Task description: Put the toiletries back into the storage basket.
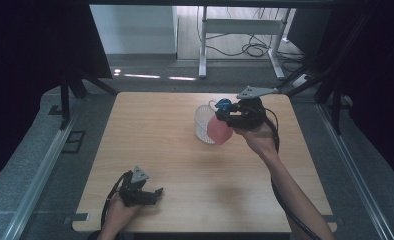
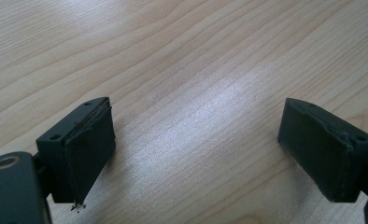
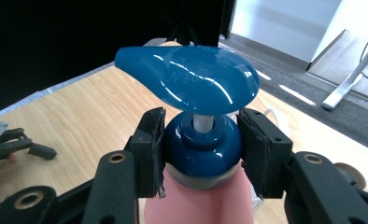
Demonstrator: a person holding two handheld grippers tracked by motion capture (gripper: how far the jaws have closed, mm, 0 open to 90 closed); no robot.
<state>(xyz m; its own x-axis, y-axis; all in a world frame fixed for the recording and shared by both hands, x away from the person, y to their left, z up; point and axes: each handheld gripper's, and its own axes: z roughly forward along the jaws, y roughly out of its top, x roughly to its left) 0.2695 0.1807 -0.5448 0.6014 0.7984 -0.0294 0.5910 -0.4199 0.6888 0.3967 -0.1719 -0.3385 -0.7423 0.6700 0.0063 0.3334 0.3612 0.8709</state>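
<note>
While the left tongs point(image 1: 152, 194) are held wide open and empty over the bench point(image 1: 185, 165), a pink pump bottle point(image 1: 219, 131) is gripped at its blue collar between the right tongs point(image 3: 201, 148), beside a white basket point(image 1: 203, 122).

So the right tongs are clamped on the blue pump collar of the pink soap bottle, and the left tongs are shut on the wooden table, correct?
Not quite. The right tongs do clamp the blue pump collar of the pink soap bottle, but the left gripper view shows the left tongs wide open above the wooden table.
</note>
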